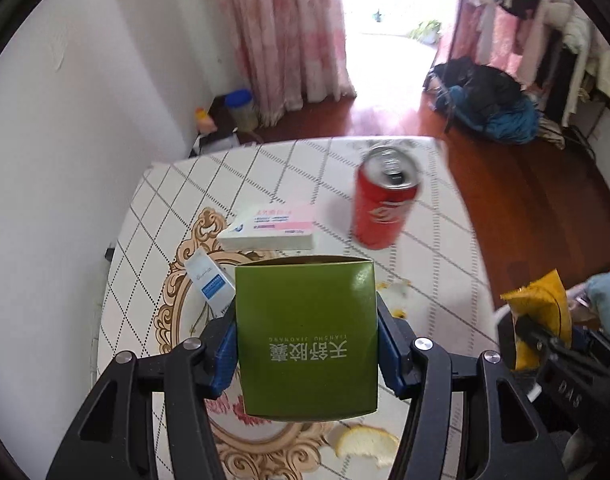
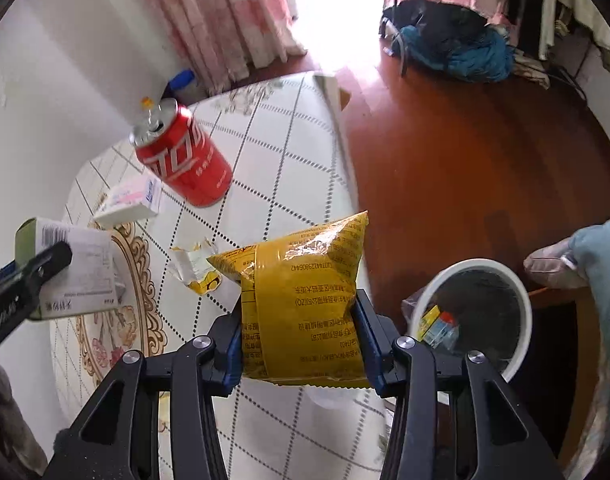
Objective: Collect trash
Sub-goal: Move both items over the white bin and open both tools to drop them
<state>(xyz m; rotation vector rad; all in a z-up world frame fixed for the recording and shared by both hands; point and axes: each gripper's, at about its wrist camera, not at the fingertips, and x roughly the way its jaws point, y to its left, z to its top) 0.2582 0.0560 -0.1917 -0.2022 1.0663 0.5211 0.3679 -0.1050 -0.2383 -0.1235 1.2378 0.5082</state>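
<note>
Left fingers (image 1: pixel 307 344) clamp a glossy green box (image 1: pixel 307 336), open at twelve o'clock; right fingers (image 2: pixel 301 340) pinch a crinkled yellow snack bag (image 2: pixel 305 300).

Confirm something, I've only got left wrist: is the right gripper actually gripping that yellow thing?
Observer: Yes. The right gripper is shut on a yellow snack bag, with a pad on each side of it.
Operator: Where's the bin?
Observer: The white bin sits just right of that bag, off the table edge.
Operator: Empty?
Observer: No. There are a few bits of packaging inside, on a dark liner.
</note>
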